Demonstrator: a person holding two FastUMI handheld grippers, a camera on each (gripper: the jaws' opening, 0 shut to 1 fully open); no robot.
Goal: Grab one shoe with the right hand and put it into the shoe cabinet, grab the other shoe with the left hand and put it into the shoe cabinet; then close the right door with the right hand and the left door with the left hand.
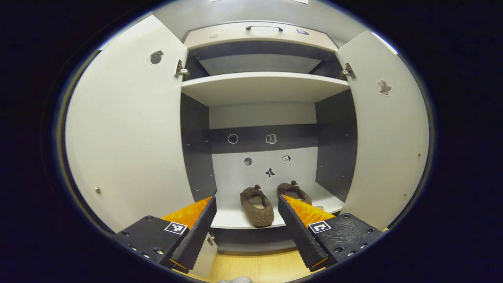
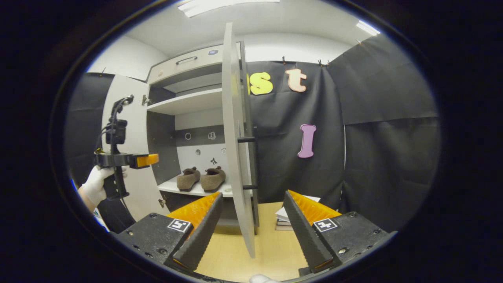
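Note:
Two brown fuzzy shoes stand side by side on the cabinet's lower shelf (image 1: 235, 220): one shoe (image 1: 257, 205) in full sight, the other shoe (image 1: 294, 191) partly behind a finger. My left gripper (image 1: 247, 212) is open in front of the shelf, holding nothing. The left door (image 1: 129, 129) and right door (image 1: 387, 129) both stand wide open. In the right gripper view the right door (image 2: 235, 137) shows edge-on between the fingers of my open right gripper (image 2: 253, 212); the shoes (image 2: 201, 177) sit beyond, and a gloved hand holds the left gripper (image 2: 125, 159) farther left.
An upper shelf (image 1: 261, 84) and a top drawer with a handle (image 1: 264, 28) lie above. The right door has a dark bar handle (image 2: 251, 163) on its outer face. A stack of books (image 2: 287, 220) rests on the wooden floor (image 2: 271, 243) by the black cloth wall.

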